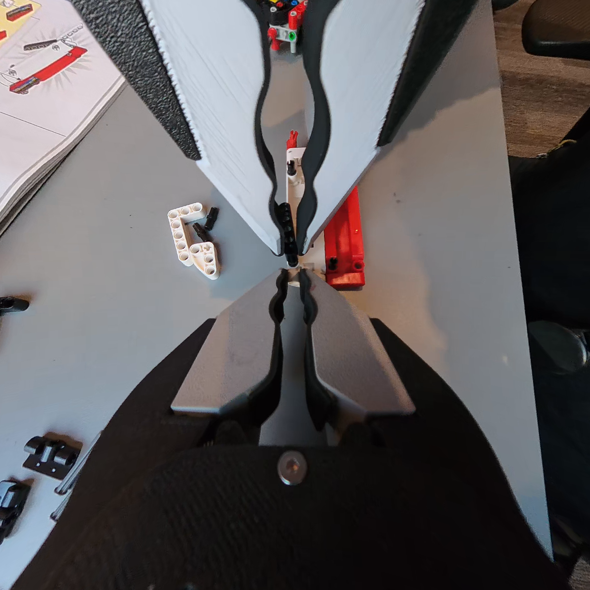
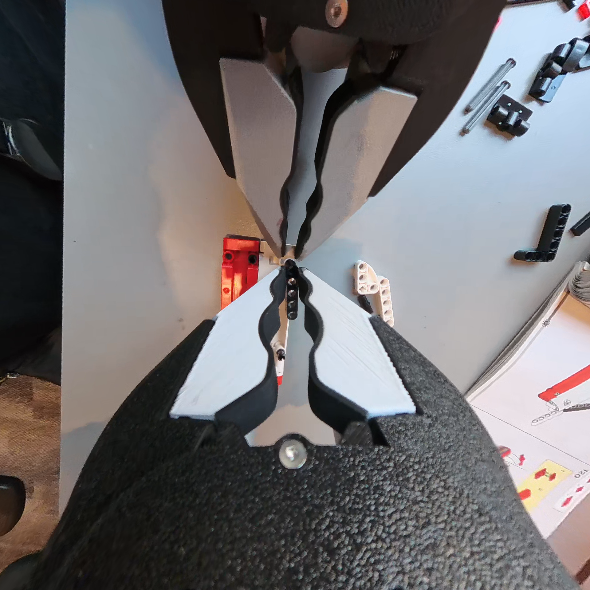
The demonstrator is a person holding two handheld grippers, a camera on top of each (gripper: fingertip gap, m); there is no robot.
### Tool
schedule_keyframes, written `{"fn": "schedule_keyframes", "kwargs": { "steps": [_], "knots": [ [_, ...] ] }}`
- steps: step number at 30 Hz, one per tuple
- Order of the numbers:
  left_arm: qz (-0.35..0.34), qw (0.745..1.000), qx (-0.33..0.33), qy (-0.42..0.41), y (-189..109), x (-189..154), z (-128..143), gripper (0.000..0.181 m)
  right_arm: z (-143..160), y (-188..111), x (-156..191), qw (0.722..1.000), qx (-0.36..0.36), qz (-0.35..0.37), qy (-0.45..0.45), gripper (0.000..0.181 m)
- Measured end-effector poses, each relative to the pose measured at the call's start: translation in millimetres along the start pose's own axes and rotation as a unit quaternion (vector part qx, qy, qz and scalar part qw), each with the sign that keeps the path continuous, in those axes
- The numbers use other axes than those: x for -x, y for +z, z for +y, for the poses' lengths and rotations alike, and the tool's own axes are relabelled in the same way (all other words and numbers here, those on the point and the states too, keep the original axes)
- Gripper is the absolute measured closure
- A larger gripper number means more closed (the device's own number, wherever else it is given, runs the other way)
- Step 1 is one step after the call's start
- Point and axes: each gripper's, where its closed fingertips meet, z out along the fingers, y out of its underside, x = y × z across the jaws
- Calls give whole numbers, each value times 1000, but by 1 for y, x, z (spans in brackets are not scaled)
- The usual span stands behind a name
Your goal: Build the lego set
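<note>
My right gripper [image 2: 291, 269], with white fingers, is shut on a black beam with a row of holes [image 2: 291, 295]. It comes in from the top of the left wrist view [image 1: 290, 252], where the black beam [image 1: 288, 230] shows between its pads. My left gripper [image 1: 292, 271], with grey fingers, meets it tip to tip and is shut on the end of a long white piece [image 1: 295, 172]. That piece lies under the right fingers and carries a black pin and a red pin. A red panel [image 1: 344, 242] sits beside it, also seen in the right wrist view [image 2: 238, 274].
Two white angled beams [image 1: 191, 242] and two black pins [image 1: 209, 220] lie left of the tips. An open instruction booklet [image 1: 41, 95] is at far left. Black hinge parts [image 2: 509, 119], grey axles [image 2: 488, 95] and a black L-beam [image 2: 552, 233] lie apart. The table edge [image 1: 510, 223] runs close on the right.
</note>
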Motion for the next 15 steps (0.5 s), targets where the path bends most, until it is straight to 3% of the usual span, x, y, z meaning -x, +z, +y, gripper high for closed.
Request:
{"fn": "schedule_keyframes", "kwargs": {
  "steps": [11, 15],
  "knots": [
    [2, 1000, 1, 4, 1, -1, 0, 177, 0, 6, 3, 999, -10, -28, 24, 175],
    [0, 1000, -4, 3, 1, -1, -1, 177, 1, 8, 3, 997, -48, -23, 60, 173]
  ]
}}
